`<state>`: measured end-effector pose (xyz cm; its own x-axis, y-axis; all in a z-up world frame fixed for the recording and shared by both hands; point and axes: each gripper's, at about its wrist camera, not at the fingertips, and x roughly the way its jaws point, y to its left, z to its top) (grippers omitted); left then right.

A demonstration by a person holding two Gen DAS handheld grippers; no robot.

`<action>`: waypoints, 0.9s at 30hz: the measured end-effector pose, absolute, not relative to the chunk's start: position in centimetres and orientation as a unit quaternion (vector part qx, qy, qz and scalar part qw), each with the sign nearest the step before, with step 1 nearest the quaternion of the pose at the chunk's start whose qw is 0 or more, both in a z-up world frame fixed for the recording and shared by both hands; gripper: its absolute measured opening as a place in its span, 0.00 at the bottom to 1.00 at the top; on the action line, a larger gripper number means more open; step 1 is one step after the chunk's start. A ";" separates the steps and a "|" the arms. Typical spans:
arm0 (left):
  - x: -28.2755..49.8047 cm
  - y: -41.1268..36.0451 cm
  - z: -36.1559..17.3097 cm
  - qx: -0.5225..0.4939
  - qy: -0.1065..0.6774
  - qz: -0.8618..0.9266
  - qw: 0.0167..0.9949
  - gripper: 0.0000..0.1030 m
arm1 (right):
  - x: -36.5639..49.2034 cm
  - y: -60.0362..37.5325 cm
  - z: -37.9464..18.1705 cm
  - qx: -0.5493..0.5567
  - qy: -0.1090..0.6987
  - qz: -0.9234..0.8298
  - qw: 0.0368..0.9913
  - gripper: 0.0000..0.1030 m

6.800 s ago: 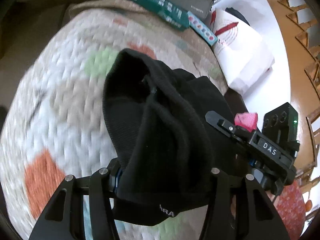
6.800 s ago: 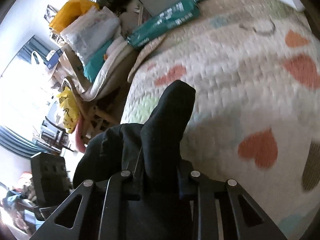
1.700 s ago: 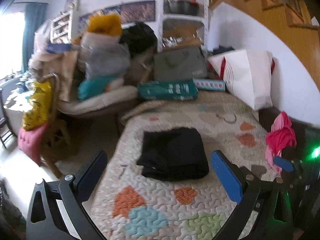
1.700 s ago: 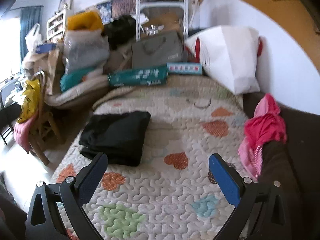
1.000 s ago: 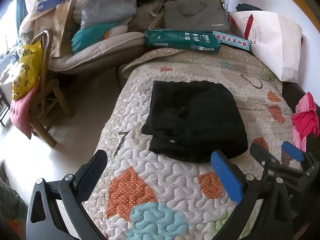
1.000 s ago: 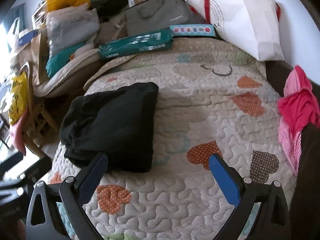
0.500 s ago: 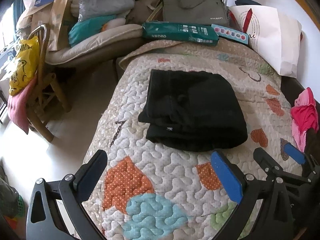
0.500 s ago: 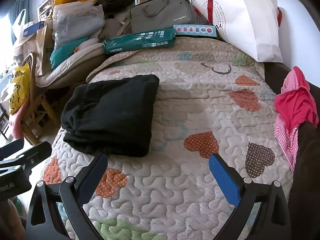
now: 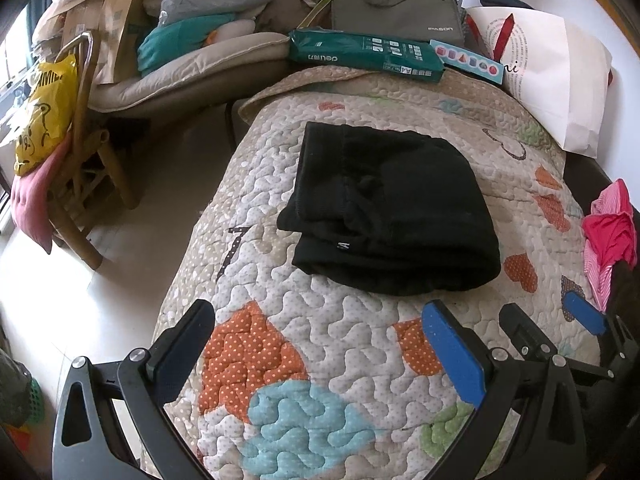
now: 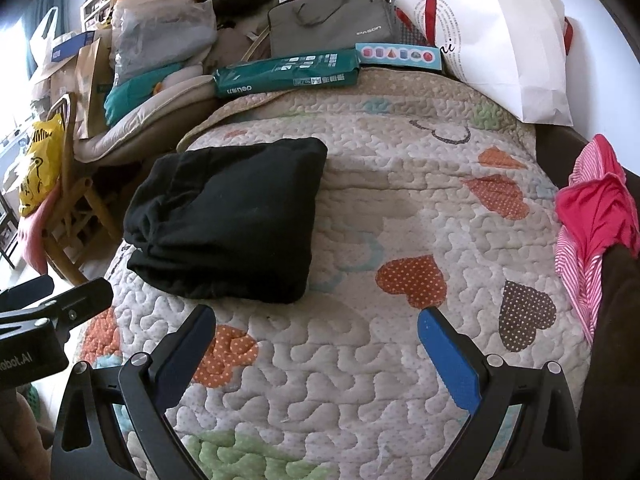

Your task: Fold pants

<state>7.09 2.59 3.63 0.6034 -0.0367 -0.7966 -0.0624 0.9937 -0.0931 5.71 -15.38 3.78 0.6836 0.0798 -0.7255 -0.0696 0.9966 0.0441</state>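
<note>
The black pants (image 9: 390,208) lie folded in a compact bundle on the quilted bedspread (image 9: 320,340) with coloured hearts. They also show in the right wrist view (image 10: 228,216), near the bed's left edge. My left gripper (image 9: 316,344) is open and empty, held above the quilt in front of the bundle. My right gripper (image 10: 312,344) is open and empty, to the right of the bundle and nearer than it. The right gripper's body (image 9: 560,344) shows at the lower right of the left wrist view.
A pink garment (image 10: 596,208) hangs on the dark sofa arm at the right. A green box (image 9: 364,54), a grey bag (image 9: 396,12) and a white paper bag (image 9: 556,80) stand at the bed's far end. A cluttered wooden chair (image 9: 80,184) stands on the floor to the left.
Earlier both grippers were shut on the pants and held them up. Now the pants lie folded on the quilt, both grippers are open, and they have come a little closer.
</note>
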 end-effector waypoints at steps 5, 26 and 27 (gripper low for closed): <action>7.1 2.6 3.6 -0.056 0.446 0.008 0.893 1.00 | 5.7 -15.4 3.7 0.007 0.396 0.038 0.918 1.00; 7.5 2.9 2.7 -0.056 0.463 0.014 0.884 1.00 | 6.0 -15.2 3.1 -0.020 0.407 0.031 0.913 1.00; 7.5 2.9 2.6 -0.057 0.465 0.014 0.884 1.00 | 6.0 -15.2 3.1 -0.021 0.406 0.031 0.913 1.00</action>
